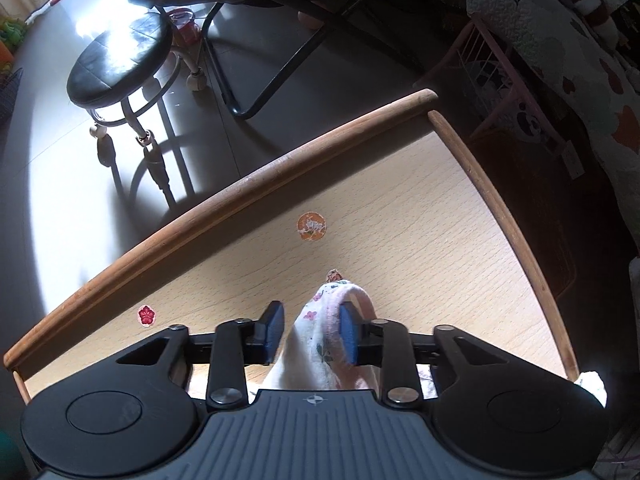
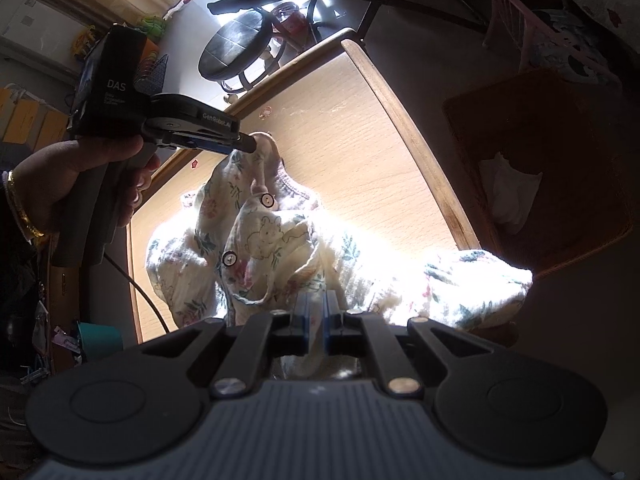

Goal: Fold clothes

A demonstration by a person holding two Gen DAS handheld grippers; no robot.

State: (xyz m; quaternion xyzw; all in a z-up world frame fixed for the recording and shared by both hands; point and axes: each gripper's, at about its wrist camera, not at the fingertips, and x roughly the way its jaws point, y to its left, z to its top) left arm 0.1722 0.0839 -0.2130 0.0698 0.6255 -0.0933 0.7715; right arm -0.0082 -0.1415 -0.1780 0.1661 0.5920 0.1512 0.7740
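Well, the wooden surface (image 1: 400,208) fills most of both views, its raised rim curving round the far corner. A floral garment (image 2: 280,248) lies rumpled on it, one end spilling over the near right edge into glare, so the print washes out there. The left gripper (image 1: 310,330) has its fingers (image 1: 349,334) set apart with a pink-trimmed fold bunched between them; whether both pads press it I cannot tell. The right gripper (image 2: 314,320) has its fingers nearly together, pinching a thin piece of the cloth. Small stickers (image 1: 311,226) dot the wood.
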